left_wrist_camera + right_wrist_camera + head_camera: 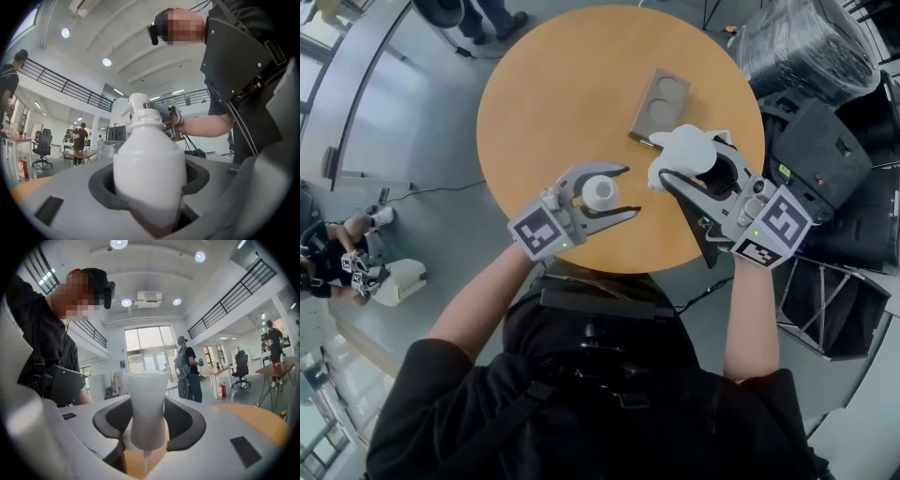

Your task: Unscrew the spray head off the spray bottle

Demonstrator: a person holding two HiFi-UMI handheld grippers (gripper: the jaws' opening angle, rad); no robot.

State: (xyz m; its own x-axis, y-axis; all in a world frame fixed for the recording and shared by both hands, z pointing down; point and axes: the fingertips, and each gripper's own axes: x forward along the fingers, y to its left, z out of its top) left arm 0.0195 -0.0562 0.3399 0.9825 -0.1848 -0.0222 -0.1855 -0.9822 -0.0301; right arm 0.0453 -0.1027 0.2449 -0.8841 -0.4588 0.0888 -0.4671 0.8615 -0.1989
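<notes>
The unscrewing looks done: your right claw (148,420) grips the head (684,148), apart from the bottle (600,192). Your left claw (628,190) clamps that upright at the table's (562,84) near edge. Next, set the head down gently.

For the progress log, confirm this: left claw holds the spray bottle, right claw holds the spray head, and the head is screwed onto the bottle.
One error: the spray head is off the spray bottle, as the head view shows. The left claw holds the bottle, the right claw the head.
</notes>
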